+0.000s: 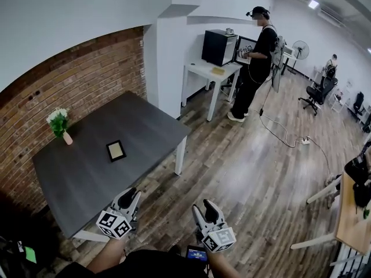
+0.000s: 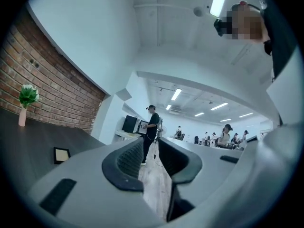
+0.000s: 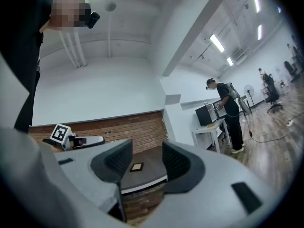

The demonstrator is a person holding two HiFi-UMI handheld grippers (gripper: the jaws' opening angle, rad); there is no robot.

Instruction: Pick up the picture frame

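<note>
Head view looks steeply down; all three views share the dark table (image 1: 87,172)

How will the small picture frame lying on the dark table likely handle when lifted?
The picture frame looks small and rigid, so it is probably stiff and light. It lies flat on the dark table, so jaws may struggle to get under its thin edge, and it might slide first. Its pale centre may be glazed, hence possibly fragile, though I cannot tell.

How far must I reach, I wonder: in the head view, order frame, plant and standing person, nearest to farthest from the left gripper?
1. Frame, on the table, ahead of the left gripper.
2. Plant, table's far left, by the brick wall.
3. Person, across the room, right, at the white desk.
</note>
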